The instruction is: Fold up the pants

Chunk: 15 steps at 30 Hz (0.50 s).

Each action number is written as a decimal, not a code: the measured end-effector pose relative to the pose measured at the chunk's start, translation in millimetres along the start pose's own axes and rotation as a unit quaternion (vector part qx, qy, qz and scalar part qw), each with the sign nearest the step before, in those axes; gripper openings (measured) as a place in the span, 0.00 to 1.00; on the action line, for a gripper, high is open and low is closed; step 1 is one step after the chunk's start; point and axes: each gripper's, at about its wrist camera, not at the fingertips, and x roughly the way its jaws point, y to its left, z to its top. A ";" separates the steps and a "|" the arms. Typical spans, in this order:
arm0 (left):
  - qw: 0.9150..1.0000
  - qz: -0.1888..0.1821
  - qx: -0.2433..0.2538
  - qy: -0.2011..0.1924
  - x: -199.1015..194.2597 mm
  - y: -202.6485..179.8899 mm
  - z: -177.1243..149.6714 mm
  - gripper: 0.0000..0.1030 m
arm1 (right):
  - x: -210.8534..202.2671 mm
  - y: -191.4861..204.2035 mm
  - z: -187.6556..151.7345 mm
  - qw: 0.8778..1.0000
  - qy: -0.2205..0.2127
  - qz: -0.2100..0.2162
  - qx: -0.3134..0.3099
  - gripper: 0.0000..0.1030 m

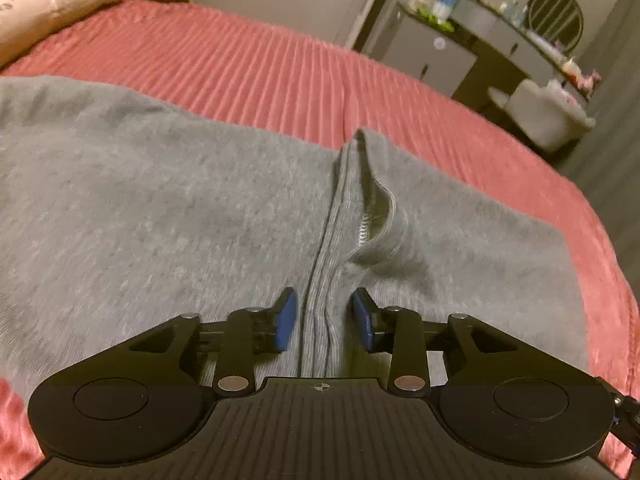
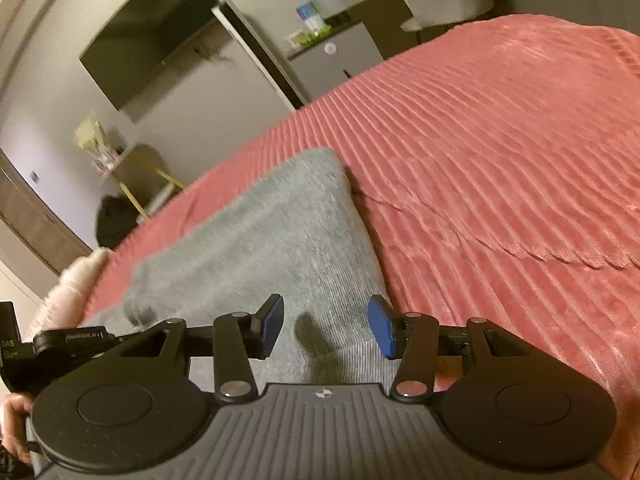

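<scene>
One pair of grey pants (image 1: 168, 208) lies spread flat on a bed covered with a ribbed pink blanket (image 1: 256, 72). In the left wrist view a ribbed band with a seam runs up the middle of the fabric, and beside it a fold of cloth stands up, showing white stitching on its inner side. The left tool (image 1: 324, 318) hovers low over this band with its blue-padded fingers (image 1: 286, 320) parted on either side of the seam, holding nothing. In the right wrist view a corner of the pants (image 2: 280, 232) points away across the blanket. The right tool (image 2: 326, 326) sits above the grey cloth near its edge, fingers (image 2: 380, 330) spread wide and gripping nothing. A white pillow (image 1: 44, 4) rests at the far left corner of the bed. Beyond the bed stand a dark dresser (image 1: 480, 44) crowded with small items and a pale chair (image 1: 544, 112).
</scene>
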 end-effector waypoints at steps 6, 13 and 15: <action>0.995 0.040 0.062 -0.061 -46.1 -23.1 -24.0 0.70 | -13.9 12.2 -1.8 0.998 -0.047 0.010 -0.034 0.47; 0.993 0.057 0.102 -0.004 -32.0 -34.8 -46.9 0.51 | 8.4 26.6 -6.5 0.995 0.016 -0.035 -0.089 0.47; 0.993 0.061 0.100 0.009 -25.6 -30.9 -52.1 0.51 | 8.0 26.9 -7.4 0.995 0.017 -0.037 -0.090 0.47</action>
